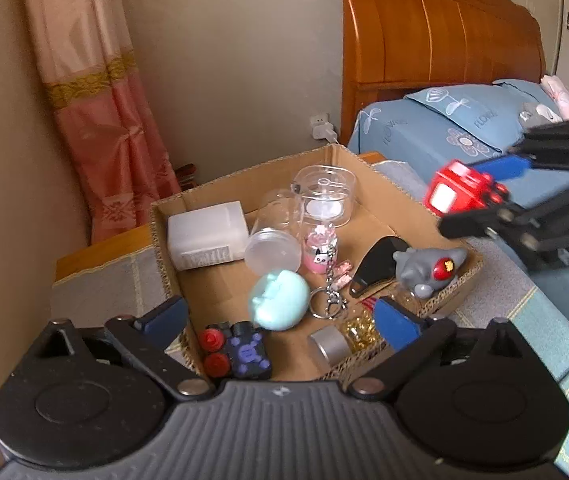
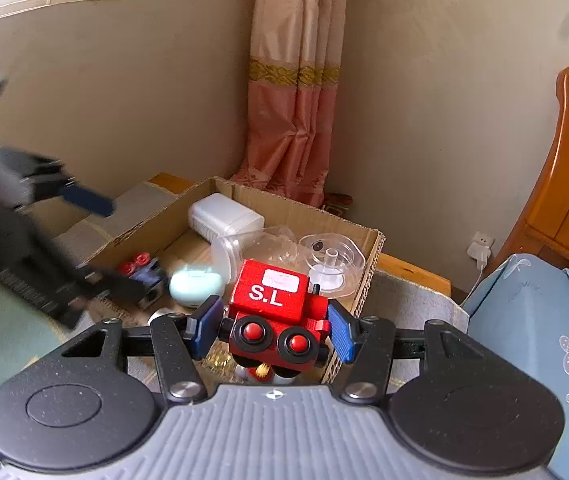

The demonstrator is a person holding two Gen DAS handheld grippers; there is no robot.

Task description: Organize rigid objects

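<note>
A: Why's the right gripper (image 2: pixel 270 330) hanging up there w/ the red toy train (image 2: pixel 278 312)?

B: I'd guess it's bringing it to the cardboard box (image 1: pixel 400 196). Both blue fingers (image 2: pixel 205 326) press the train's sides, so it's clamped and off the ground, box just ahead of and below the fingertips.

A: And the left gripper (image 1: pixel 280 320)?

B: Fingers spread wide, nothing between them (waiting, prob.). It hovers low over the box's near end; a blue round toy (image 1: pixel 279 300) and a dark toy car (image 1: pixel 236 350) lie between and just past its fingertips.

A: What's the left cam give you that the right doesn't?

B: The whole box floor: grey mouse toy (image 1: pixel 430 270), keyring (image 1: pixel 330 296), silver cap (image 1: pixel 330 344), clear jar (image 1: pixel 324 198), white container (image 1: pixel 206 236). It also shows the train from outside, near the box's right edge. In the right cam the train hides most of that.

A: And vice versa?

B: Right cam shows the grip itself, plus the "S.L" on the train; left gripper's only a blur out left of its fingers.
</note>
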